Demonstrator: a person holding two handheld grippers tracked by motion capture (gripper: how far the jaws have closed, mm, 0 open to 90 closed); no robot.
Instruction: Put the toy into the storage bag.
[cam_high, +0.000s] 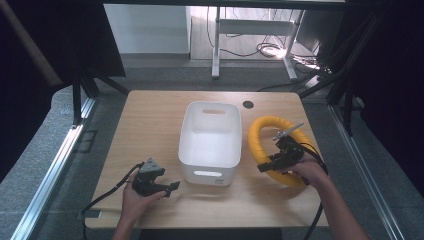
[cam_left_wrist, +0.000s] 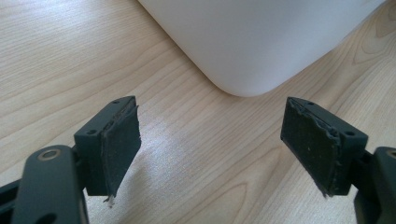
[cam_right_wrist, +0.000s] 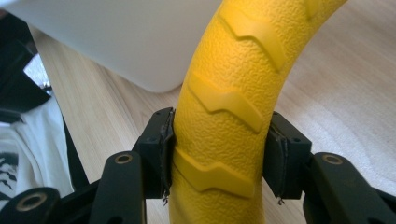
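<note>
High view: a yellow ring (cam_high: 260, 142) is gripped at its near side by the right gripper (cam_high: 274, 164), just to 3 o'clock of a white bin (cam_high: 210, 142) standing at the centre of the wooden table (cam_high: 150, 120). The ring is seen tilted, its far arc toward 12 o'clock, its near arc raised in the tongs, apparently so that it can be carried over the bin's rim and dropped inside.

In the right gripper view the tongs are pinched on the ring's textured tube (cam_right_wrist: 224, 107), one pad on either flank, between moulded chevron ridges; a hold across the tube is judged the firmest available on so wide a loop.

The left gripper (cam_high: 165, 187) is held at about 7 o'clock of the bin, its tongs spread wide with nothing between them, pointed at the bin's near corner (cam_left_wrist: 252, 42), seemingly kept ready to steady it.

No brand, label or writing can be read on ring, bin or table.
</note>
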